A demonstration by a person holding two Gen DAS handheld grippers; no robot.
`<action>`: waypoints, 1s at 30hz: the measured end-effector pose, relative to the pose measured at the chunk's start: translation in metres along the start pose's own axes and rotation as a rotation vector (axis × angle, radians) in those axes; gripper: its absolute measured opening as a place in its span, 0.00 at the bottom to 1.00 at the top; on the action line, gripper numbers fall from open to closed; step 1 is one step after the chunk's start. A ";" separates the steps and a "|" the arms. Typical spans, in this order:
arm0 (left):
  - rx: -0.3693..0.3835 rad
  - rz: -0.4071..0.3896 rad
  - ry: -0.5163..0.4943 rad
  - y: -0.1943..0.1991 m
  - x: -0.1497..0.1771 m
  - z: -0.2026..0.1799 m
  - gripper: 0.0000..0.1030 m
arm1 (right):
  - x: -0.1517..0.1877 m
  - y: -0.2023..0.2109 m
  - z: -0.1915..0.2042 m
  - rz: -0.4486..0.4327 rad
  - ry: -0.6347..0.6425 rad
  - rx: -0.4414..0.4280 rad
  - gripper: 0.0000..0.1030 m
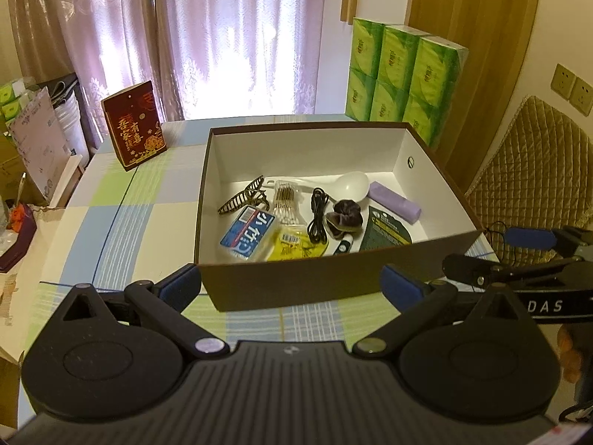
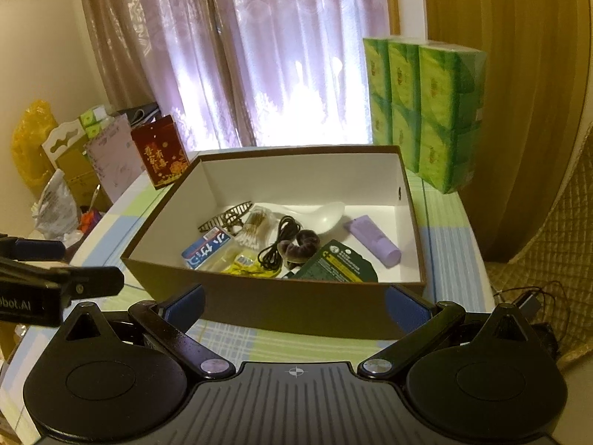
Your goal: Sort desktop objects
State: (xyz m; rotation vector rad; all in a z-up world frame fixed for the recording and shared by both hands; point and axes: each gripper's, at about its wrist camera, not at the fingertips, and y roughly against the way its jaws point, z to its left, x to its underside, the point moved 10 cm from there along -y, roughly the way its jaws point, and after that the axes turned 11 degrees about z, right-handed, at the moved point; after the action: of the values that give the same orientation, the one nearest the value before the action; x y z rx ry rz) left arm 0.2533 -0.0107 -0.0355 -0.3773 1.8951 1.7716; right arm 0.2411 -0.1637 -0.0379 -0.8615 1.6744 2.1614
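Observation:
A brown box with a white inside stands on the checked tablecloth. In it lie a hair claw, cotton swabs, a blue tissue pack, a yellow packet, a black cable, a dark scrunchie, a white spoon, a purple tube and a dark green sachet. My left gripper is open just before the box's near wall, nothing between its fingers. My right gripper is open too, likewise empty.
A red gift box stands at the table's back left. Green tissue packs are stacked at the back right. A quilted chair back is to the right, clutter to the left. Curtains hang behind.

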 end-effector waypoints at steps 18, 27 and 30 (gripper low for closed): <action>-0.045 0.000 0.013 0.028 0.046 -0.020 0.99 | 0.034 0.034 0.005 -0.007 0.028 0.002 0.98; -0.072 -0.012 0.020 0.043 0.061 -0.027 0.99 | 0.046 0.052 0.004 -0.028 0.037 0.000 0.98; -0.078 -0.012 0.025 0.046 0.066 -0.029 0.99 | 0.051 0.056 0.005 -0.028 0.046 0.003 0.98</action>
State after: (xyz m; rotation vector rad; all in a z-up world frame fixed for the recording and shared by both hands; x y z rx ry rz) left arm 0.1695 -0.0246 -0.0319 -0.4405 1.8404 1.8448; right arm 0.1690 -0.1829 -0.0244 -0.9349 1.6765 2.1354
